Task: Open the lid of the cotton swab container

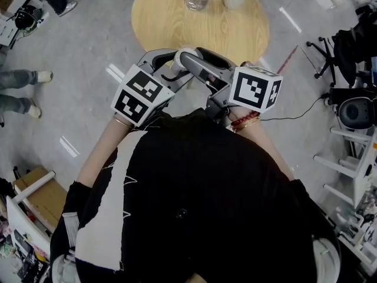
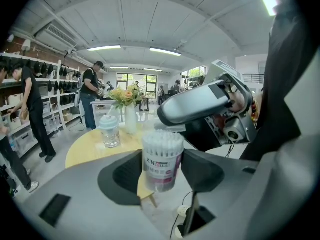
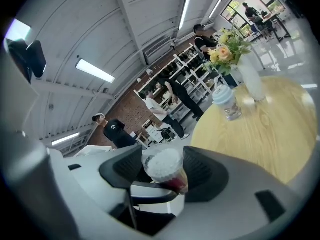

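Between left gripper (image 2: 161, 176) pads, clamped at 9 and 3 o'clock: clear round plastic cotton swab container with pink label (image 2: 161, 159), near upright, mid-air. Its clear lid (image 3: 161, 163) sits pinched in right gripper (image 3: 163, 173) jaws. We judge it light, thin-walled, slippery: squeeze gently, body low, lid at rim. Beyond, at 12 o'clock, round wooden table (image 1: 177, 22).

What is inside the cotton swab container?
White cotton swabs, packed upright, show through the clear wall of the cotton swab container. Its printed label covers their lower parts.
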`<control>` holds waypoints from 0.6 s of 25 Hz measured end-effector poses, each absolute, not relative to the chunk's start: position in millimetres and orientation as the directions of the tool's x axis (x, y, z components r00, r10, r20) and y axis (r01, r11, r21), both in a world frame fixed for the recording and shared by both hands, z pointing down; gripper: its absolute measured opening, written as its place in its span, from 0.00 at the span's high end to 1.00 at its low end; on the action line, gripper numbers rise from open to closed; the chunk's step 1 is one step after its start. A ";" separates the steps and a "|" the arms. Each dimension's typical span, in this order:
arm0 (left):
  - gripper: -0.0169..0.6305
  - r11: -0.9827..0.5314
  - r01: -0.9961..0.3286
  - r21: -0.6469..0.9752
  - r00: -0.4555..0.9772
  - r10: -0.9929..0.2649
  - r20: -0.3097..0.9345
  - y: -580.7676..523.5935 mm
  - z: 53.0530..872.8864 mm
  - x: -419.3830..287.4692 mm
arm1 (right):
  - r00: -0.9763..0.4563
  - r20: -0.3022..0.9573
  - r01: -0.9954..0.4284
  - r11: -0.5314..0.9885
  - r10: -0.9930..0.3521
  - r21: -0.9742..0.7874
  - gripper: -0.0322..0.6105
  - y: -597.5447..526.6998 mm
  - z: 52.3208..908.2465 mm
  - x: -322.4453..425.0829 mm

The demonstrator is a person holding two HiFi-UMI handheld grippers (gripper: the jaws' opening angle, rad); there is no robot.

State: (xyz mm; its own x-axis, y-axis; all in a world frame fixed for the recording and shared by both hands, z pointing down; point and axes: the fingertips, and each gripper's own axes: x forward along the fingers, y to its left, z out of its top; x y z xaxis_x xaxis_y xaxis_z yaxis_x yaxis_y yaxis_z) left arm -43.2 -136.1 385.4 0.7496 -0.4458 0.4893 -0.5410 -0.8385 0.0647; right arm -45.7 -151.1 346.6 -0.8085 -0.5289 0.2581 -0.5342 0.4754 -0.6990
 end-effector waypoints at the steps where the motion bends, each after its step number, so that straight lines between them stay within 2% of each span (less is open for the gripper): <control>1: 0.58 -0.840 -0.538 0.065 0.752 -0.445 0.486 -135.9 385.4 -43.7 | -0.816 0.256 -0.524 0.474 -0.519 -0.708 0.55 -149.7 346.1 -47.4; 6: 0.58 -0.845 -0.531 0.063 0.762 -0.444 0.471 -136.1 384.5 -47.6 | -0.836 0.219 -0.475 0.462 -0.504 -0.749 0.55 -149.6 343.9 -50.1; 15: 0.58 -0.849 -0.524 0.060 0.761 -0.436 0.480 -136.2 387.3 -48.1 | -0.795 0.225 -0.545 0.502 -0.563 -0.671 0.55 -158.7 337.1 -40.2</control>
State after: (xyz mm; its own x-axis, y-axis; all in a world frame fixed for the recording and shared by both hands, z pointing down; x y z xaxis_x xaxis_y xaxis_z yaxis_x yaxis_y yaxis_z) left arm -48.1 -136.2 387.3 0.7614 -0.4359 0.4799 -0.5243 -0.8494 0.0602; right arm -40.2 -158.7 337.1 -0.7952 -0.5631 0.2249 -0.5453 0.5020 -0.6712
